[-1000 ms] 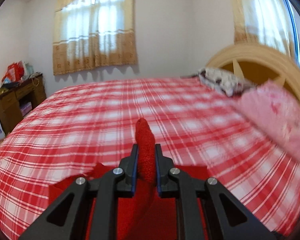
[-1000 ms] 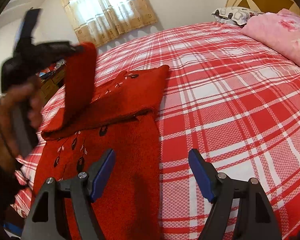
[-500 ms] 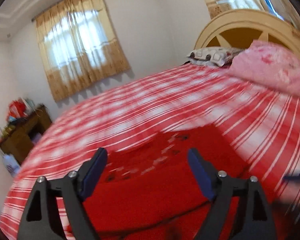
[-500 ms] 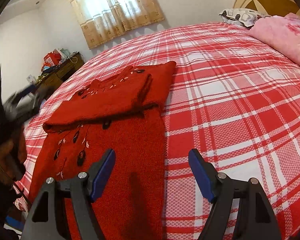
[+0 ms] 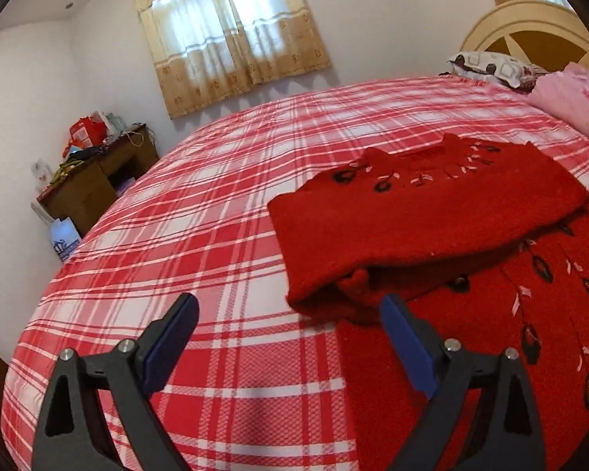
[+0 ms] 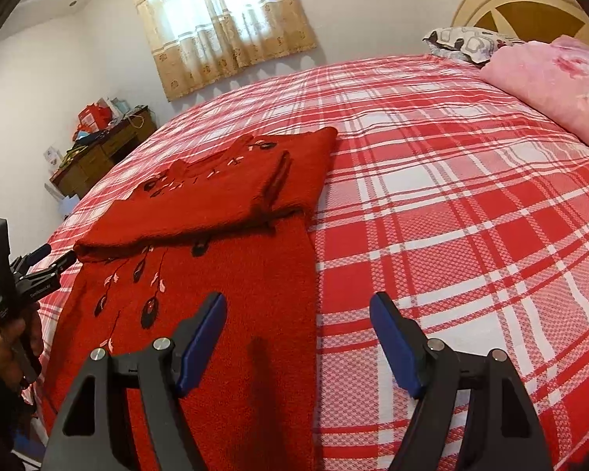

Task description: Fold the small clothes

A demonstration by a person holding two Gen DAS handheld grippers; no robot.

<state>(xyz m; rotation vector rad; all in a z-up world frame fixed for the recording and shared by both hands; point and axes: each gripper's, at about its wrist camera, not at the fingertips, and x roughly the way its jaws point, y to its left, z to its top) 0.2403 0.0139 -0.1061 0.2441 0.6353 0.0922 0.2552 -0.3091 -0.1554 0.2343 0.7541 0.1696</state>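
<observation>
A red knit sweater (image 5: 424, 216) with black and pink embroidery lies on the red plaid bedspread (image 5: 216, 204), its sleeves folded across the chest. It also shows in the right wrist view (image 6: 216, 204). My left gripper (image 5: 290, 337) is open and empty, just off the sweater's left side, near the folded sleeve end. My right gripper (image 6: 298, 333) is open and empty above the sweater's lower right edge. The left gripper (image 6: 59, 261) shows at the far left of the right wrist view, held in a hand.
A pink floral quilt (image 6: 553, 78) and a patterned pillow (image 6: 463, 39) lie at the headboard (image 6: 530, 11). A cluttered wooden desk (image 5: 94, 180) stands by the wall beside the bed. A curtained window (image 5: 231, 31) is behind.
My left gripper let go of the sleeve it held up, laid it across the sweater, opened and drew back to the left. The right gripper stayed open and barely moved.
</observation>
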